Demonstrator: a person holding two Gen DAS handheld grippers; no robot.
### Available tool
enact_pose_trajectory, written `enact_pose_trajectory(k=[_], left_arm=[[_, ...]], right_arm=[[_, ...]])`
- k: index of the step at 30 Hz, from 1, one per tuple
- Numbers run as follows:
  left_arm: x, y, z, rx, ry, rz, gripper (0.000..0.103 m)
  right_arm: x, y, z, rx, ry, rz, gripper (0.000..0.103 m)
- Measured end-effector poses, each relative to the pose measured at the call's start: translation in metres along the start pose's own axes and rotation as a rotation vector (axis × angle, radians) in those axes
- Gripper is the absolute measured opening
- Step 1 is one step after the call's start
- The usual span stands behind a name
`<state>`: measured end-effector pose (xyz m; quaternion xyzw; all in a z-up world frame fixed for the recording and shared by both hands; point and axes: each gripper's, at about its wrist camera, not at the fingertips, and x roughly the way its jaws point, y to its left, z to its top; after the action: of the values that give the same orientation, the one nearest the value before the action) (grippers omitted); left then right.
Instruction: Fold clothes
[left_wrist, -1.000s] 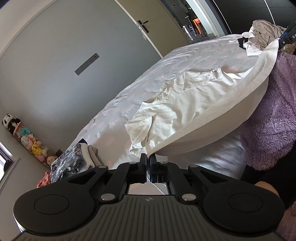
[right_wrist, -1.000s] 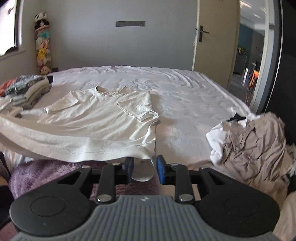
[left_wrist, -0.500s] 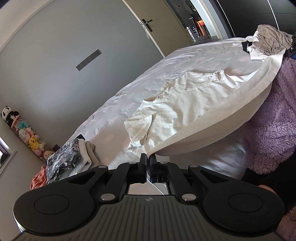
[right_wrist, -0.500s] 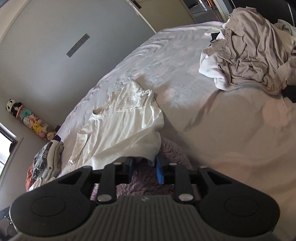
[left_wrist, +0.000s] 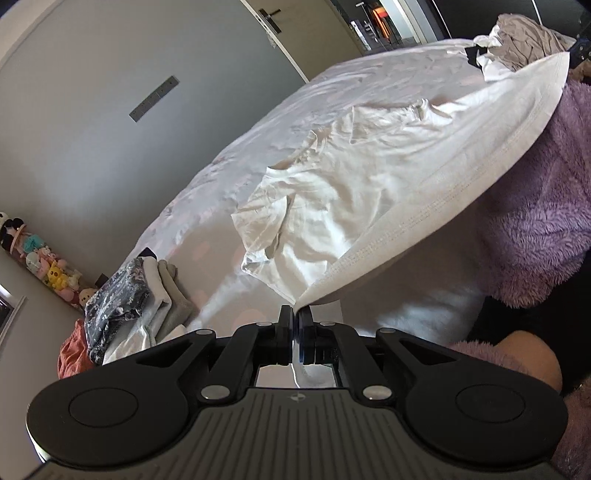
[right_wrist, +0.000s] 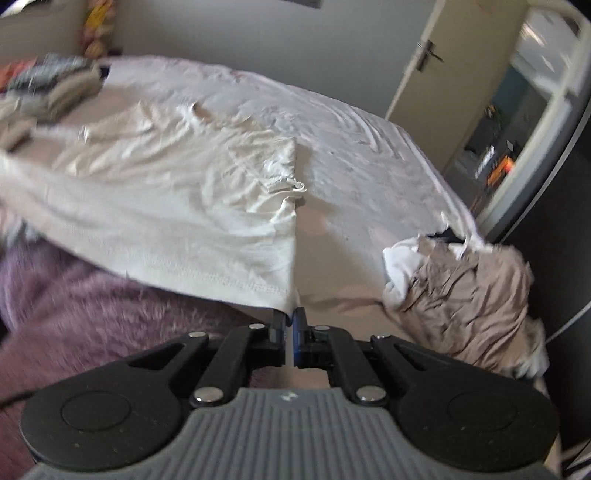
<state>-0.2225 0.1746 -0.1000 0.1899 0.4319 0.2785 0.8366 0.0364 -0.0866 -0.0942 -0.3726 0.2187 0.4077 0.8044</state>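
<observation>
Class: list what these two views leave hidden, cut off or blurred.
- Folded stack: smeared by motion blur in the right view.
- Laundry heap: left view, partly behind the raised T-shirt hem.
- Left gripper pads: contact hidden by the T-shirt corner.

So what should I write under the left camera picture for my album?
Left gripper pinching the white shirt's hem corner above the bed.

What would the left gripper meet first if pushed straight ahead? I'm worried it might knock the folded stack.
Probably the white T-shirt that the left gripper already pinches by the hem, then the bed below. The folded stack lies well left of that line.
</observation>
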Motion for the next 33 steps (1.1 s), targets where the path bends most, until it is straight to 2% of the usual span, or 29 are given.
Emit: enact_pose_trajectory(k=[2, 3, 6, 13, 17, 18, 19, 20, 22, 25, 26, 28, 33], left_arm=[[0.003, -0.001, -0.003, -0.013, 0.026, -0.002, 0.001], [0.004, 0.0, -0.005, -0.023, 0.037, -0.001, 0.001], [0.006, 0.002, -0.009, -0.042, 0.05, -0.002, 0.001], [0.006, 0.004, -0.01, -0.063, 0.045, -0.008, 0.001], [0.006, 0.006, -0.009, -0.081, 0.04, -0.017, 0.001], [0.006, 0.006, -0.009, -0.08, 0.039, -0.017, 0.001], [0.006, 0.006, -0.009, -0.079, 0.039, -0.018, 0.001], [0.006, 0.006, -0.009, -0.079, 0.039, -0.018, 0.001], [0.006, 0.006, -0.009, -0.082, 0.039, -0.018, 0.001], [0.006, 0.007, -0.009, -0.09, 0.039, -0.019, 0.001], [0.005, 0.007, -0.009, -0.093, 0.039, -0.02, 0.001], [0.006, 0.006, -0.009, -0.089, 0.04, -0.02, 0.001], [0.007, 0.006, -0.006, -0.081, 0.037, -0.018, 0.001]], right_arm=[[0.003, 0.026, -0.004, -0.234, -0.007, -0.084, 0.004], [0.004, 0.036, -0.006, -0.307, -0.009, -0.102, 0.004], [0.007, 0.05, -0.017, -0.432, -0.009, -0.119, 0.004], [-0.005, 0.048, -0.031, -0.479, -0.069, -0.078, 0.004], [-0.016, 0.05, -0.038, -0.54, -0.09, -0.097, 0.006], [-0.018, 0.05, -0.039, -0.562, -0.1, -0.107, 0.008], [-0.019, 0.052, -0.04, -0.59, -0.112, -0.121, 0.018], [-0.02, 0.054, -0.04, -0.619, -0.125, -0.134, 0.033], [-0.02, 0.058, -0.04, -0.675, -0.149, -0.16, 0.041], [-0.021, 0.061, -0.033, -0.675, -0.169, -0.143, 0.039], [-0.022, 0.062, -0.03, -0.661, -0.175, -0.129, 0.025], [-0.024, 0.063, -0.028, -0.655, -0.177, -0.111, 0.005], [-0.015, 0.068, -0.029, -0.734, -0.159, -0.114, 0.007]])
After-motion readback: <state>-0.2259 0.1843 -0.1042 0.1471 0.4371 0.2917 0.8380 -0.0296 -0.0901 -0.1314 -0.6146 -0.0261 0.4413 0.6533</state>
